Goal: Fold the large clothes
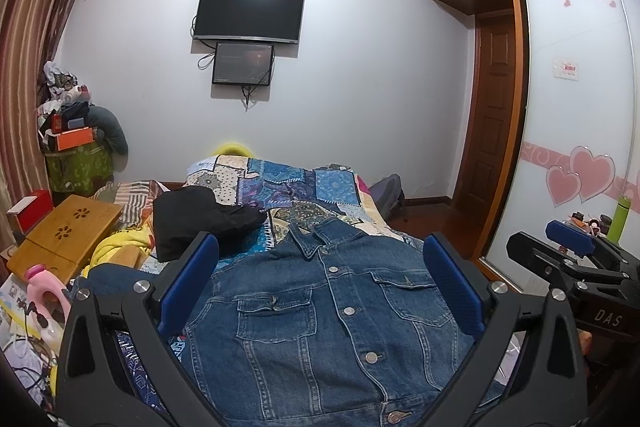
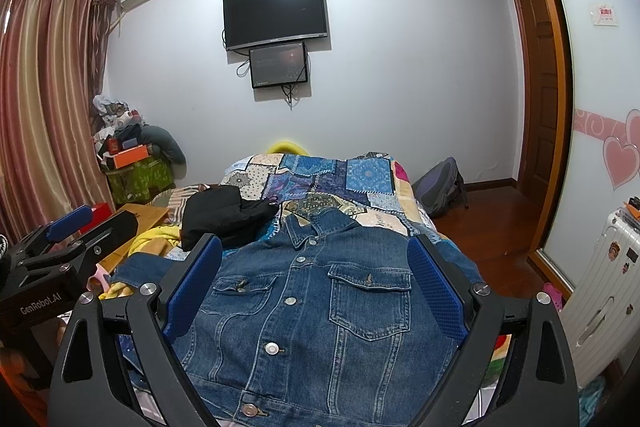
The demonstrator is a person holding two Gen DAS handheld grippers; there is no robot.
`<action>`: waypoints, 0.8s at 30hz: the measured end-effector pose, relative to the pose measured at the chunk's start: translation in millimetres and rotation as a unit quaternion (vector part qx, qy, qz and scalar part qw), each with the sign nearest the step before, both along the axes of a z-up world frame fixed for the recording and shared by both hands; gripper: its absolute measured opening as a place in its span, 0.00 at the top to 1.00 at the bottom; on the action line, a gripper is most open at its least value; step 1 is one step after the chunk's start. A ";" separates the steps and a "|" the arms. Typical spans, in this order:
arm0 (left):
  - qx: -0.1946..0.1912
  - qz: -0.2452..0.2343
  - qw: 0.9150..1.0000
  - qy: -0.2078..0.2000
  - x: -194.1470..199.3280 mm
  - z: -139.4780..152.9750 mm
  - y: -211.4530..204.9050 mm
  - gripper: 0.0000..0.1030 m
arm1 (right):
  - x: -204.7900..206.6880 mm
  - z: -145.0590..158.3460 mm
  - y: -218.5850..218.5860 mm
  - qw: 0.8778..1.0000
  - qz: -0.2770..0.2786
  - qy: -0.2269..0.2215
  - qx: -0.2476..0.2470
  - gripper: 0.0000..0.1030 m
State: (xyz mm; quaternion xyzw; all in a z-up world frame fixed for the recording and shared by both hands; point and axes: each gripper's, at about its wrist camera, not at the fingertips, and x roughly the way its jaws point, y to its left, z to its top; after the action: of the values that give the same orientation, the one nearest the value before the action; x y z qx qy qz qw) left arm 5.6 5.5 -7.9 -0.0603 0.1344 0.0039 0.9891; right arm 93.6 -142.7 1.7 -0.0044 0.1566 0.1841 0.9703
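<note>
A blue denim jacket (image 1: 340,311) lies flat, front up and buttoned, on the patchwork bedspread (image 1: 280,183), collar toward the far wall. It also shows in the right wrist view (image 2: 320,307). My left gripper (image 1: 320,283) is open and empty above the jacket's chest, its blue pads wide apart. My right gripper (image 2: 316,287) is open and empty over the same area. The right gripper shows in the left wrist view (image 1: 568,247) at the right edge. The left gripper shows in the right wrist view (image 2: 64,231) at the left edge.
A black garment (image 1: 200,219) lies on the bed left of the jacket's collar. A wooden lap table (image 1: 68,235), a pink bottle (image 1: 44,287) and clutter sit at the left. A wardrobe (image 1: 576,107) and white suitcase (image 2: 600,287) stand at the right.
</note>
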 end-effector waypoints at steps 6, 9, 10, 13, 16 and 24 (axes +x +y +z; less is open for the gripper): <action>-0.030 0.002 0.999 0.011 4.3 -1.3 3.8 0.00 | 4.2 0.9 1.1 1.000 -0.001 0.004 -0.001 0.10; -0.031 0.007 0.999 0.007 8.0 -3.3 9.1 0.00 | 8.3 1.2 2.8 1.000 -0.003 0.005 -0.003 0.10; -0.031 0.010 0.999 0.007 9.8 -3.8 11.5 0.00 | 9.5 1.2 3.6 1.000 -0.004 0.005 -0.004 0.10; -0.015 0.026 1.000 0.007 17.4 -6.2 20.0 0.00 | 15.8 1.8 4.4 1.000 -0.009 0.006 -0.005 0.10; -0.023 0.042 0.999 -0.013 26.3 -6.1 37.5 0.00 | 24.3 1.7 5.7 1.000 -0.014 0.006 -0.007 0.10; -0.046 0.145 0.988 -0.024 59.5 -3.9 110.2 0.00 | 60.0 0.2 14.1 0.999 -0.026 0.014 -0.020 0.10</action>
State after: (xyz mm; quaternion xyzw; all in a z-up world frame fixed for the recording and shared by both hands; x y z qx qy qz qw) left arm 65.1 115.7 -11.7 -0.1250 0.1010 0.1394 0.9771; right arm 153.6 -128.6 1.9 -0.0171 0.1737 0.1562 0.9722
